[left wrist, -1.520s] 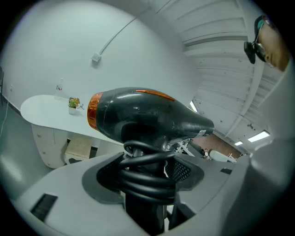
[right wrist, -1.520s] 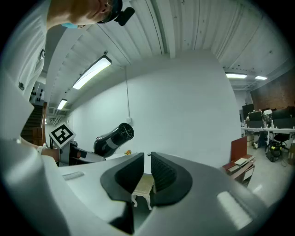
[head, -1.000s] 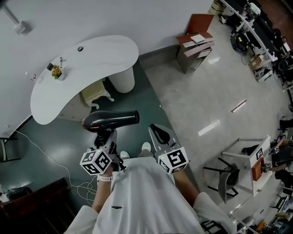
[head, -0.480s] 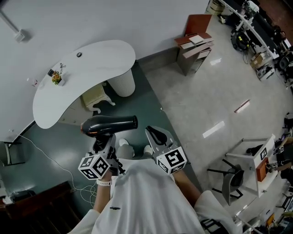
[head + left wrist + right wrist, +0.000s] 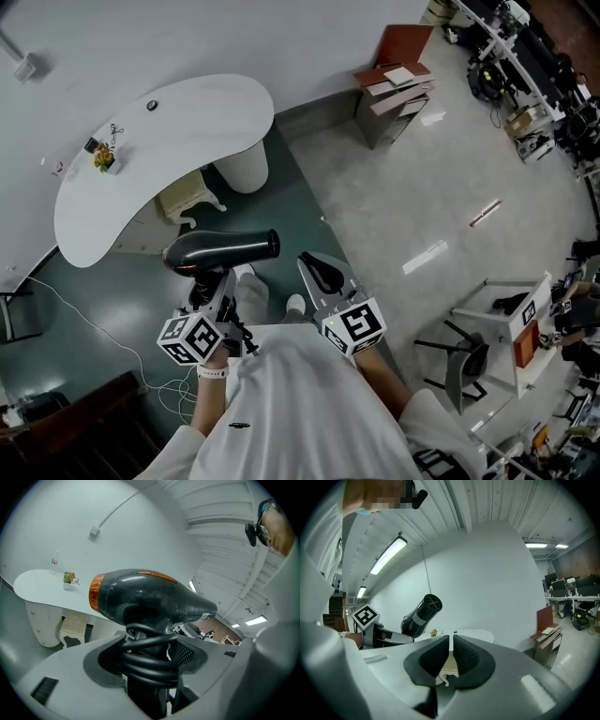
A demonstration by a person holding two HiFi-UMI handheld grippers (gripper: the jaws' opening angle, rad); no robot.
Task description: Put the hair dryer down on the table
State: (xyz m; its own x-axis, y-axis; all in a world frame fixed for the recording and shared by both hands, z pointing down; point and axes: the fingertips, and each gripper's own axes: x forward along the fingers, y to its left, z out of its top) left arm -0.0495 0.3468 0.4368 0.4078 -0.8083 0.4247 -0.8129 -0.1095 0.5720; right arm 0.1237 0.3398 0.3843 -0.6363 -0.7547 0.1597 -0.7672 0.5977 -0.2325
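A black hair dryer (image 5: 223, 249) with an orange back end hangs level over the dark green floor, nozzle pointing right. My left gripper (image 5: 208, 281) is shut on its handle, where the black cord (image 5: 149, 654) is wound in loops. In the left gripper view the dryer's body (image 5: 145, 597) fills the middle above the jaws. The white curved table (image 5: 159, 141) stands ahead and to the left, apart from the dryer. My right gripper (image 5: 323, 272) is beside it on the right, shut and empty; in its view the dryer (image 5: 419, 615) shows to the left of the closed jaws.
A small plant and bits (image 5: 101, 155) sit at the table's left part. Under the table stand a cream stool (image 5: 192, 195) and a white pedestal (image 5: 242, 164). A white cable (image 5: 94, 319) lies on the floor. A cabinet (image 5: 394, 89) and chairs (image 5: 487, 342) stand to the right.
The person's feet have shifted in a step and the table has slid slightly left in the view. The left gripper keeps the dryer level; the right gripper stays shut.
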